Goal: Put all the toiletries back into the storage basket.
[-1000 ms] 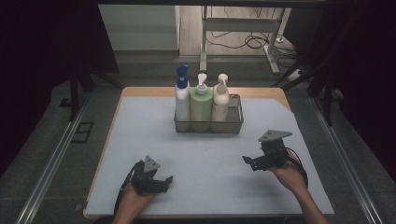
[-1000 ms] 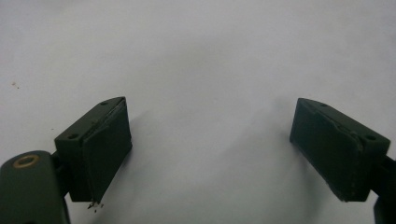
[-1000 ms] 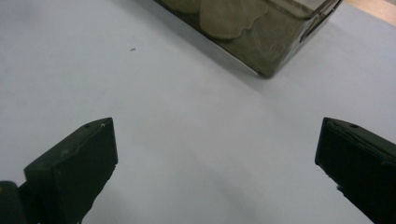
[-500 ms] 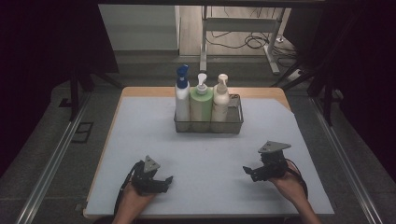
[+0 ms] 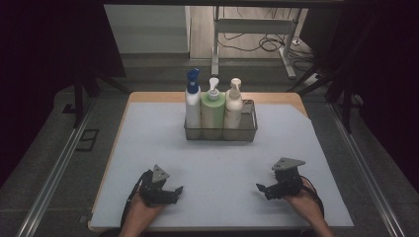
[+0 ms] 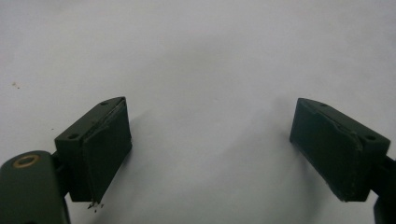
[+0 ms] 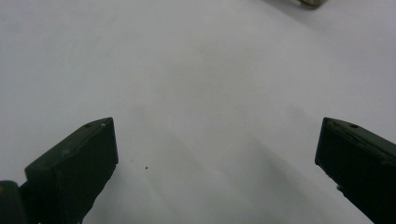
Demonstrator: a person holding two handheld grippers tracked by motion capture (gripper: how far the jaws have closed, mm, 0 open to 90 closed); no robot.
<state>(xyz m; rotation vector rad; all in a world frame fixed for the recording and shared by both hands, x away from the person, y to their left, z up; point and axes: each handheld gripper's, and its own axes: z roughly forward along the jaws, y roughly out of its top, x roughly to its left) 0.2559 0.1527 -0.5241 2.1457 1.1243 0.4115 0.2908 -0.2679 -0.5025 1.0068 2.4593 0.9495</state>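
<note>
Three pump bottles stand upright and tightly packed in a wire basket (image 5: 249,134) at the far middle of the table (image 5: 148,143): a blue-capped bottle (image 5: 192,106), a green bottle (image 5: 213,111) and a cream bottle (image 5: 233,106). They look like rigid, smooth plastic, probably weighty if full (so likely slippery), and best taken around the body just under the shoulder, not by the thin pump. Well apart, near the front edge, the left gripper (image 5: 170,193) and right gripper (image 5: 263,189) rest with jaws spread, holding nothing.

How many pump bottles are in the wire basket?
3, side by side in the wire basket: blue-capped bottle left, green bottle middle, cream bottle right. None seems hidden.
</note>
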